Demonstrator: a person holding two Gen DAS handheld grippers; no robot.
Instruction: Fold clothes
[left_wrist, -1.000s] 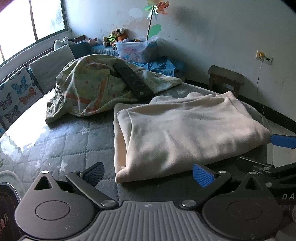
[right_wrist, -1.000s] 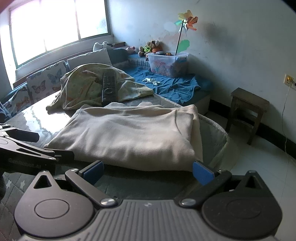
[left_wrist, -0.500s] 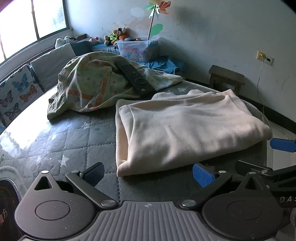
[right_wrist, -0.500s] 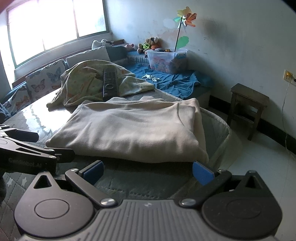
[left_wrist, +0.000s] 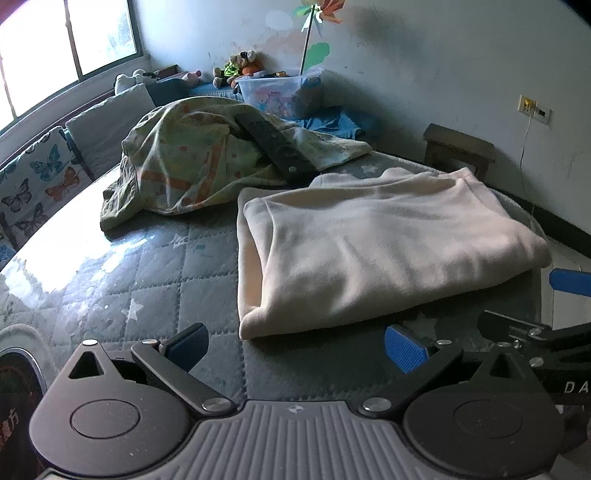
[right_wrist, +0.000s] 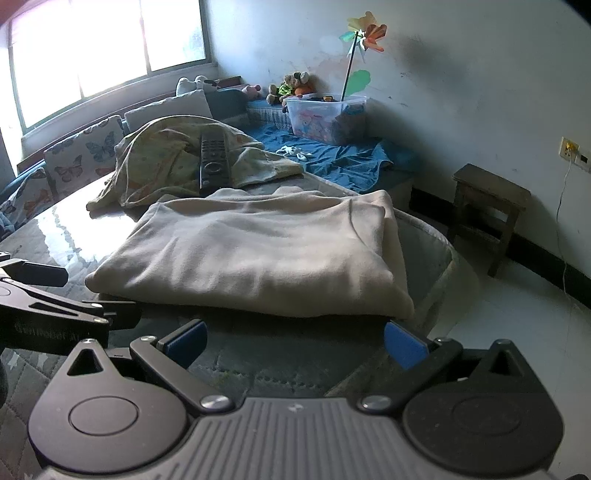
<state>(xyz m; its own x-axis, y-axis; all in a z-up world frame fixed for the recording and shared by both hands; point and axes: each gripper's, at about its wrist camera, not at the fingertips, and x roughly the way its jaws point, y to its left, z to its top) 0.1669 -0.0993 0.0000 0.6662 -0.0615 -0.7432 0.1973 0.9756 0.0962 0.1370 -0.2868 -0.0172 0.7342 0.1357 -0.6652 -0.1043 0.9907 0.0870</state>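
A cream fleece garment (left_wrist: 380, 251) lies folded into a flat rectangle on the grey quilted mat (left_wrist: 155, 273); the right wrist view shows the same garment (right_wrist: 258, 251) from its other corner. My left gripper (left_wrist: 295, 343) hovers open just short of the garment's near left corner, with nothing between its blue pads. My right gripper (right_wrist: 295, 341) is open too, low over the mat in front of the garment's near edge, holding nothing. Each gripper shows at the edge of the other's view.
Behind the garment lies a crumpled patterned sheet (left_wrist: 192, 162) with a black remote control (left_wrist: 277, 147) on it. A clear toy bin (right_wrist: 325, 118), blue bedding (right_wrist: 332, 158) and cushions sit further back. A wooden stool (right_wrist: 487, 206) stands on the floor past the mat's right edge.
Both grippers have drawn back slightly from the garment and risen a little; the garment and sheet lie unchanged. Both stayed open.
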